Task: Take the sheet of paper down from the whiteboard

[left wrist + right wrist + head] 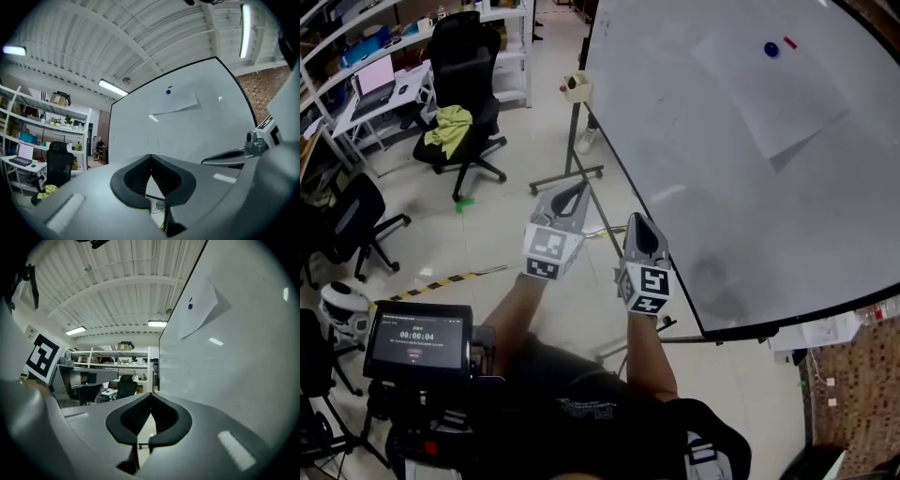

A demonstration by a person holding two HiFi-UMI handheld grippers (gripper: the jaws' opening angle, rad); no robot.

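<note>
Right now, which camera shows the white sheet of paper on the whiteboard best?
The head view: the white sheet of paper appears whole and largest, with a round blue magnet at its top. Both gripper views show it smaller, farther off and slanted.

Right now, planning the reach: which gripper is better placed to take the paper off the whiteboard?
Probably the right. The right gripper sits beside the whiteboard, on the same side as the sheet of paper; the left gripper is farther from the board. Both are shut and empty.

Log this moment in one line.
stage: pre-grasp | left hand-held gripper: shut, empty | right hand-held gripper: shut, empty | sheet of paper: on whiteboard, under blue magnet
</note>
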